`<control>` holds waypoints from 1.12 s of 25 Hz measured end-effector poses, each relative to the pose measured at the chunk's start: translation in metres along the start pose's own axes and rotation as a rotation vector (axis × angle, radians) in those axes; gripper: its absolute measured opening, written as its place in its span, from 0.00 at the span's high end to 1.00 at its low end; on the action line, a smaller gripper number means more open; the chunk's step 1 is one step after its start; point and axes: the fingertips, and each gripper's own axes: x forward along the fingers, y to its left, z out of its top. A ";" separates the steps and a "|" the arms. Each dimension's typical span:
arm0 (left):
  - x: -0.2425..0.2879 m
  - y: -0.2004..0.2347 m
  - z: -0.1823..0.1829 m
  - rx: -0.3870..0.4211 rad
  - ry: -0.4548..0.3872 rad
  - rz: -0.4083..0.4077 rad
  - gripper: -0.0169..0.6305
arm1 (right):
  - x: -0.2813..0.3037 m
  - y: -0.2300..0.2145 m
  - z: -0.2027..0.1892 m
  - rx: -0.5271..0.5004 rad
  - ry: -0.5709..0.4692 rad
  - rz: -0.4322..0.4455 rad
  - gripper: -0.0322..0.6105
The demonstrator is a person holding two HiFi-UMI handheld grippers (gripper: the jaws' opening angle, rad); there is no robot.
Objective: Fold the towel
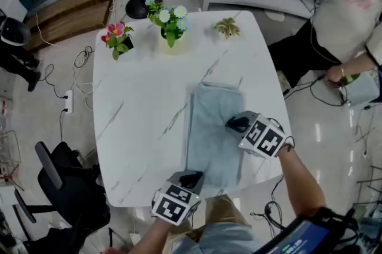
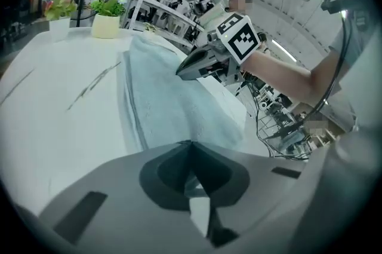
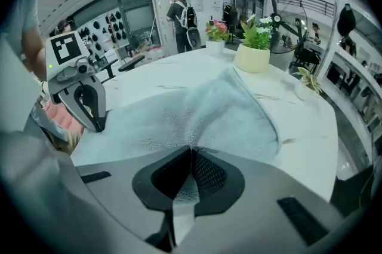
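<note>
Up close, the left gripper (image 2: 190, 143) and right gripper (image 3: 191, 150) each pinch the towel (image 1: 209, 133) tight. From above, it lies long and grey-blue on the right of the table (image 1: 137, 103).

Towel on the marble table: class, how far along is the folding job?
Done: the towel lies as a long narrow strip, apparently folded once, on the table. In hand: the left gripper pinches its near end, the right gripper its right edge. To do: folding the strip shorter.
</note>
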 end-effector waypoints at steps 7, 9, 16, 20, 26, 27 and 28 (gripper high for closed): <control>-0.013 -0.001 -0.015 -0.046 -0.009 0.031 0.96 | -0.020 0.010 0.050 0.037 -0.181 0.002 0.88; -0.019 -0.001 -0.024 -0.064 -0.009 0.046 0.96 | 0.001 0.026 0.045 -0.012 -0.131 0.025 0.86; -0.046 0.007 -0.016 -0.129 -0.139 0.088 0.96 | -0.007 0.027 0.067 0.016 -0.266 -0.010 0.83; -0.061 -0.003 -0.008 -0.082 -0.178 0.081 0.96 | -0.031 0.023 0.057 -0.023 -0.246 -0.069 0.84; -0.022 -0.042 0.030 -0.029 -0.159 -0.046 0.96 | -0.062 -0.007 0.081 -0.085 -0.223 -0.042 0.80; -0.015 -0.044 0.035 -0.031 -0.153 -0.055 0.96 | -0.063 -0.012 0.086 -0.087 -0.219 -0.017 0.76; -0.008 -0.042 0.037 -0.037 -0.142 -0.054 0.96 | -0.061 -0.018 0.089 -0.087 -0.211 0.012 0.71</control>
